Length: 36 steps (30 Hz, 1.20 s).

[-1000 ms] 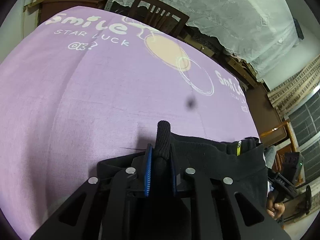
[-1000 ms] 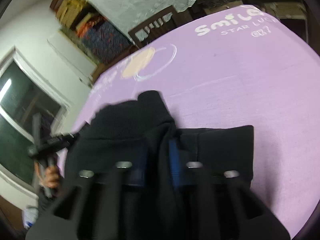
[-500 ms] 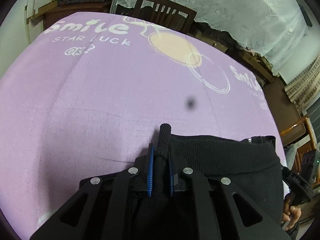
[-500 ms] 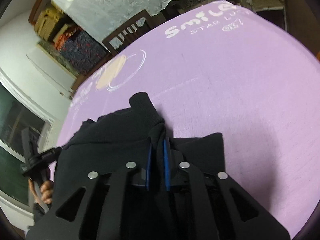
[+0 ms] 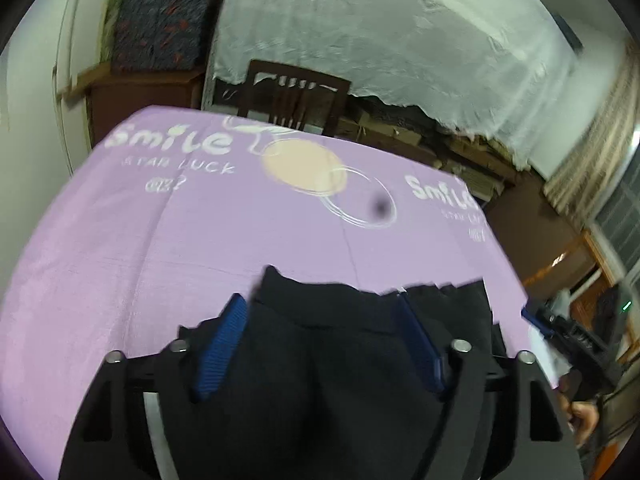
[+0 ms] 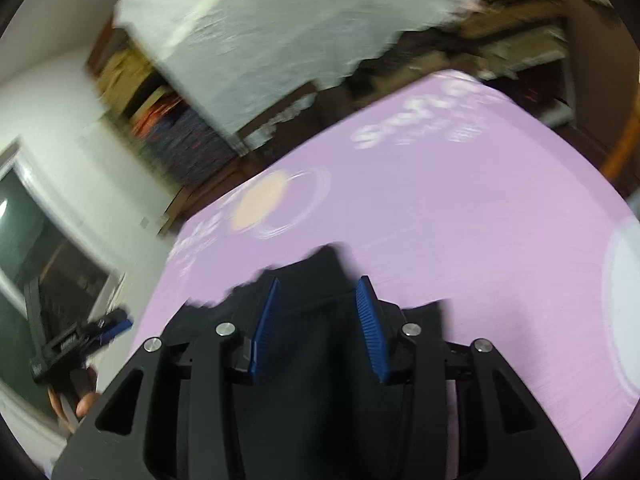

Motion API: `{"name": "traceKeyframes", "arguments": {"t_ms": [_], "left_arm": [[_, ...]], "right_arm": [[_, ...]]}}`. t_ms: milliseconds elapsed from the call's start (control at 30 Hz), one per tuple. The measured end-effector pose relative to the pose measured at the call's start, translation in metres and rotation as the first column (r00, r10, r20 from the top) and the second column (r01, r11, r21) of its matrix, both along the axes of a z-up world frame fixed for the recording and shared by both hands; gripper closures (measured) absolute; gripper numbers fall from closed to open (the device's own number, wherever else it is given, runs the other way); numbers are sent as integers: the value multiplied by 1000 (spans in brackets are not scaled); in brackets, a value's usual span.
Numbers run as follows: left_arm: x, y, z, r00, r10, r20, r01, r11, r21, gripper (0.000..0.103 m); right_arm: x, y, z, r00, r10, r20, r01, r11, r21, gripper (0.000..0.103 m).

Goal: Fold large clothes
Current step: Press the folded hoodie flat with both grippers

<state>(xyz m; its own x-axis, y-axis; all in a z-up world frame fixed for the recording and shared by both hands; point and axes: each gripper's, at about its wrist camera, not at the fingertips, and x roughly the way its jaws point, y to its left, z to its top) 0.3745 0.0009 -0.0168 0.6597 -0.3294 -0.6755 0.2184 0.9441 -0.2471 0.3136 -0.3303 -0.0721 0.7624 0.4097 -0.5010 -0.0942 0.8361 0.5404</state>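
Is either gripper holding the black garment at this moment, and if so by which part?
Neither. Left gripper and right gripper both stand open over the black garment.

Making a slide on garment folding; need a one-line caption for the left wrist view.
Left gripper open over a black garment lying on the purple printed sheet.

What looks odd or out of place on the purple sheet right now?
Little stands out. The black garment lies bunched at the near edge of the purple sheet, its top edge uneven. A dark smudge shows in the left wrist view; whether stain or lens dirt is unclear.
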Motion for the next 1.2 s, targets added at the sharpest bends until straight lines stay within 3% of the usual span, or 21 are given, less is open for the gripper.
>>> {"name": "traceKeyframes", "arguments": {"t_ms": [200,267,400,500,600,700,1000,1200], "left_arm": [[-27,-44,-11,997,-78,-24,79,994,77,25],[-32,-51,-26,997,-60,-38,64,990,126,24],[-32,-51,-64,991,-57,-123,75,986,149,24],[-35,-55,-88,992,-58,-111,80,976,203,19],[-39,-63,-93,996,-51,-73,69,960,272,15],[-35,-59,-95,996,-49,-77,68,963,261,11],[-39,-61,-93,996,-45,-72,63,957,283,9],[-50,-62,-83,999,-32,-27,39,946,323,8]], "right_arm": [[-12,79,18,987,162,-3,-161,982,-96,63],[-14,94,13,984,179,-21,-180,975,-133,63],[-21,108,-10,980,187,-64,-196,964,-178,63],[-22,105,-32,978,191,-87,-204,960,-190,63],[-16,94,-52,970,211,-122,-227,965,-132,63],[-13,89,-55,964,234,-131,-247,964,-100,63],[-17,91,-52,961,248,-119,-263,956,-132,62],[-29,89,-38,973,199,-116,-216,964,-154,56]]}}
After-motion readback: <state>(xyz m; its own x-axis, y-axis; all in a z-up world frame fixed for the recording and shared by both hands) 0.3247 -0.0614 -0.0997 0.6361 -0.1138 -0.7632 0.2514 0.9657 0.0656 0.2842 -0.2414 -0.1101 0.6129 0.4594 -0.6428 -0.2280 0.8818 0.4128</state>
